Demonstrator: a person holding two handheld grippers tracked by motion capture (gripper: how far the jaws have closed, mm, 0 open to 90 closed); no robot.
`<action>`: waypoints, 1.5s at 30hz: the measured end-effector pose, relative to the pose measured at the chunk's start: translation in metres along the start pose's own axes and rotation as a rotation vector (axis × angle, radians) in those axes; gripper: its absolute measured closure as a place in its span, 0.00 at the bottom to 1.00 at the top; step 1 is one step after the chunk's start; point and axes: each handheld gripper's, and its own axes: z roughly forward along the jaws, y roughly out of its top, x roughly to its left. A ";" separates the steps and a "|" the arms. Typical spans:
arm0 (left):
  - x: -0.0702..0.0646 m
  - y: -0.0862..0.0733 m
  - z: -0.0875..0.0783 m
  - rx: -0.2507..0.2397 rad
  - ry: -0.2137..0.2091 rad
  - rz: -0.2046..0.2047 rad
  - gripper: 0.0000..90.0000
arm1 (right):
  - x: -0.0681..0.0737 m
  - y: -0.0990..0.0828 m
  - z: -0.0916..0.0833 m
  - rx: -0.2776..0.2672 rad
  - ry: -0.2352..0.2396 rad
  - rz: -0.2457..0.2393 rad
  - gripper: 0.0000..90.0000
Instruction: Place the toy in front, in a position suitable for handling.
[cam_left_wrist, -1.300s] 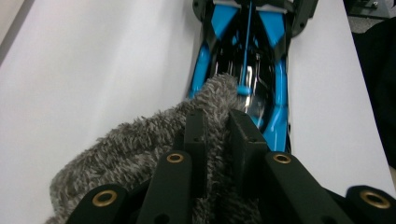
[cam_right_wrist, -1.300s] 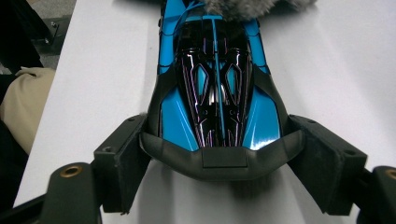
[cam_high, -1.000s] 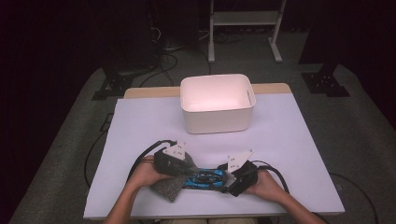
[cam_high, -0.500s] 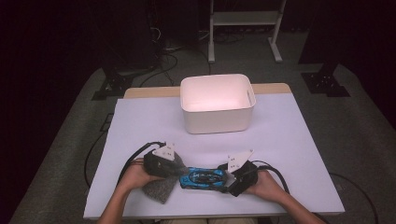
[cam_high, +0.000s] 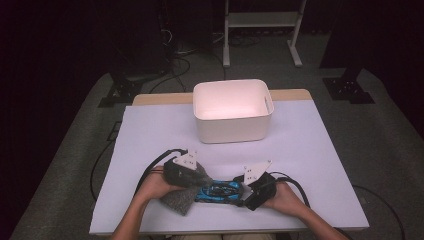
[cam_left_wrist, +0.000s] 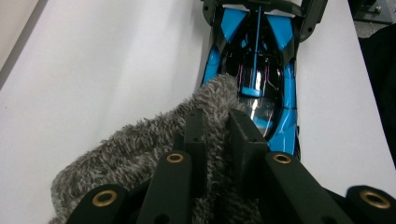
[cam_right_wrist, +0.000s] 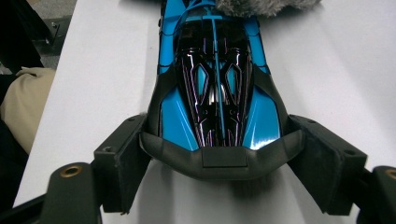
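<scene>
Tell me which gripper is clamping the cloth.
The left gripper: its jaws are pinched shut on the grey fuzzy cloth. The right gripper instead has its jaws spread wide around one end of the blue toy car.

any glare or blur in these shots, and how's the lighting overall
High view: dim, dark surroundings, and the white bin glows overexposed inside. Left gripper view: the grey fuzzy cloth is sharp, with a bright reflection on the blue toy car canopy. Right gripper view: specular highlights streak the car's glossy black top, and the near gripper parts look slightly soft.
</scene>
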 end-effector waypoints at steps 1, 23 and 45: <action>0.000 0.001 0.000 -0.003 0.000 0.001 0.87 | 0.000 0.000 0.000 0.000 0.000 0.001 0.26; -0.015 -0.033 -0.016 0.013 -0.004 -0.035 0.87 | 0.000 0.000 0.000 0.000 -0.003 -0.002 0.26; -0.025 0.021 0.012 -0.022 -0.092 0.093 0.87 | 0.000 0.000 0.001 -0.005 0.000 0.002 0.26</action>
